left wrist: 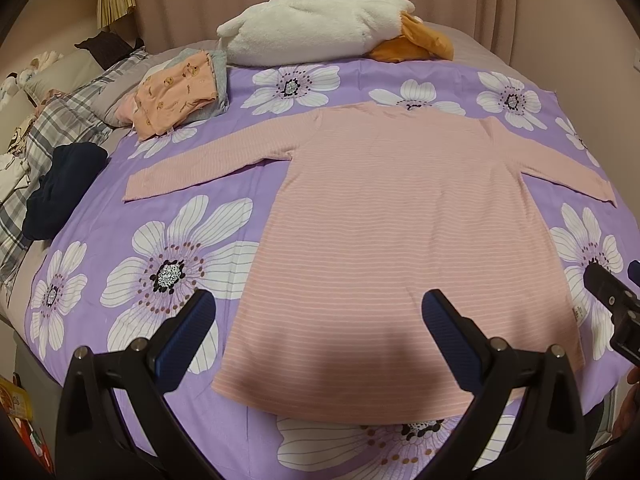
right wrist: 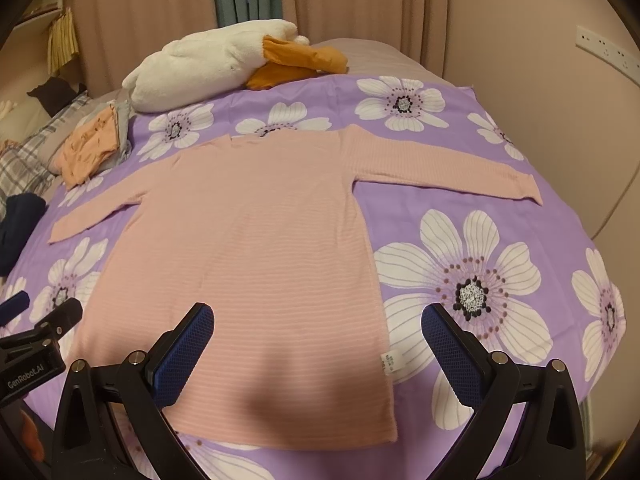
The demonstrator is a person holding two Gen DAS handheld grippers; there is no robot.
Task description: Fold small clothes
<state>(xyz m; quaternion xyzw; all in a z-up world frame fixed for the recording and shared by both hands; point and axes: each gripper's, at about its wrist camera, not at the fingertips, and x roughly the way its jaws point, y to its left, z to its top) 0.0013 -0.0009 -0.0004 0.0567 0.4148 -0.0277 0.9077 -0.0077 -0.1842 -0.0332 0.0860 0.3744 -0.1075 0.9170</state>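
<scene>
A pink striped long-sleeved shirt (left wrist: 384,216) lies flat on the purple flowered sheet (left wrist: 224,184), both sleeves spread out sideways, hem toward me. My left gripper (left wrist: 316,312) hovers open over the hem's left part with nothing between its fingers. In the right wrist view the same shirt (right wrist: 248,248) fills the middle, a small white label (right wrist: 387,364) at its right side seam. My right gripper (right wrist: 318,320) is open above the hem's right corner, holding nothing. Each gripper shows at the edge of the other's view: the right gripper (left wrist: 612,300), the left gripper (right wrist: 36,332).
A stack of folded small clothes (left wrist: 180,88) sits at the back left. A white and orange plush toy (left wrist: 328,28) lies at the far edge. A dark navy garment (left wrist: 60,188) and plaid bedding (left wrist: 60,120) lie at the left. Curtains (right wrist: 360,0) hang behind.
</scene>
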